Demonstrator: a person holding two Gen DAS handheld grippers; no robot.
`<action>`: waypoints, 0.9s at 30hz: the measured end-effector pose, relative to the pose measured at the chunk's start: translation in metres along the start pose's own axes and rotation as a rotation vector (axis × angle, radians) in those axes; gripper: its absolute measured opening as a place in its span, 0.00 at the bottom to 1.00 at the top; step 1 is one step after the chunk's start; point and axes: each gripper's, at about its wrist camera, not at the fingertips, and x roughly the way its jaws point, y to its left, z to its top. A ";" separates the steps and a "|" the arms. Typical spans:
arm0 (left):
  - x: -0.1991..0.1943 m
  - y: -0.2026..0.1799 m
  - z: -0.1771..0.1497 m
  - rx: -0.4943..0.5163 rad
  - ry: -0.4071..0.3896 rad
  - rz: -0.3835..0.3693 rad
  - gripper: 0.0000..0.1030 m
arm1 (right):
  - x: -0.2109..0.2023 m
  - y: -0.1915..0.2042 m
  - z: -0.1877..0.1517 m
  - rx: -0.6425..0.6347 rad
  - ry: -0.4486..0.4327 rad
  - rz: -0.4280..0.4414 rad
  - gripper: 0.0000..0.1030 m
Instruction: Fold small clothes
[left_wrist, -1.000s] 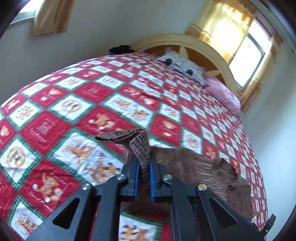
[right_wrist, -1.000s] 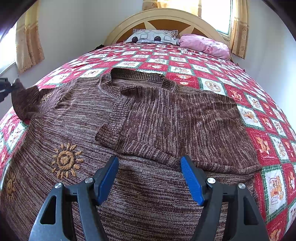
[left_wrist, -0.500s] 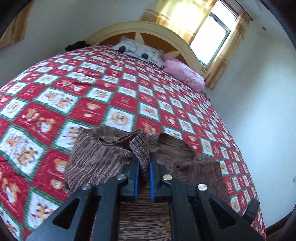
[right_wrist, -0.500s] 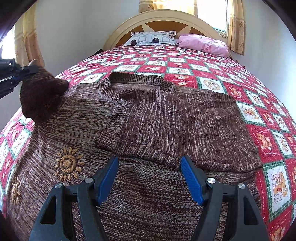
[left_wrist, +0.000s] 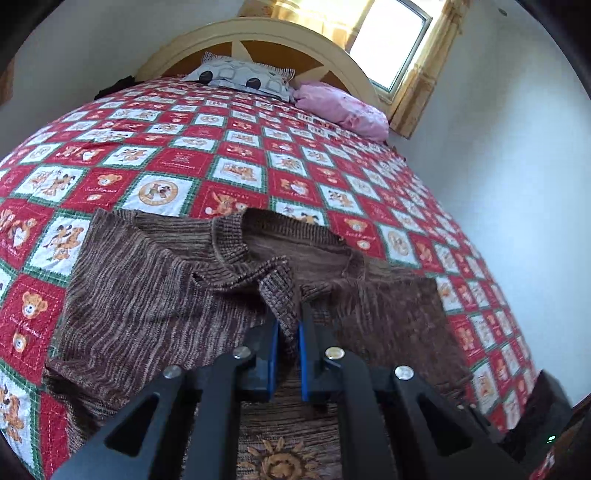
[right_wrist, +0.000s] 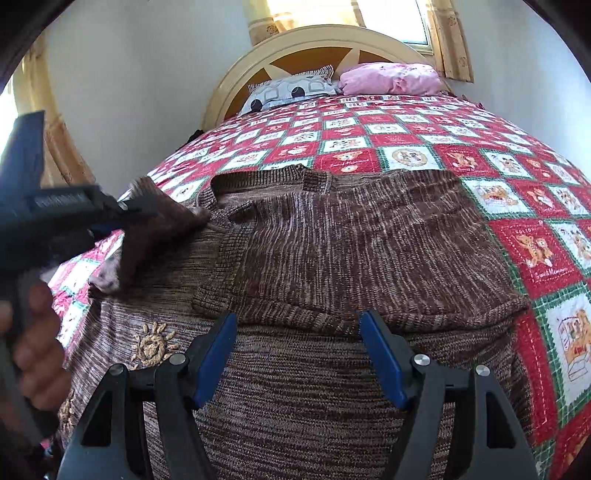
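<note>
Left gripper (left_wrist: 287, 332) pinched ribbed sleeve cuff (left_wrist: 277, 295) of brown knit sweater (right_wrist: 369, 240) on patchwork quilt (right_wrist: 517, 236). Right gripper (right_wrist: 297, 354) hovered above near part of sweater, fingers wide, nothing held.

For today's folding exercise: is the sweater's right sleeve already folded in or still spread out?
Folded in. The right sleeve lies across the sweater chest, cuff pointing down.
</note>
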 end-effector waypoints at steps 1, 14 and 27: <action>0.001 -0.001 -0.002 0.007 0.007 0.001 0.10 | 0.000 0.000 0.000 0.001 0.001 0.001 0.69; -0.059 0.036 -0.037 0.329 -0.137 0.471 0.91 | -0.002 -0.007 -0.001 0.035 -0.009 0.032 0.69; -0.045 0.116 -0.044 0.116 0.015 0.479 1.00 | -0.012 0.024 0.020 -0.036 -0.006 -0.003 0.69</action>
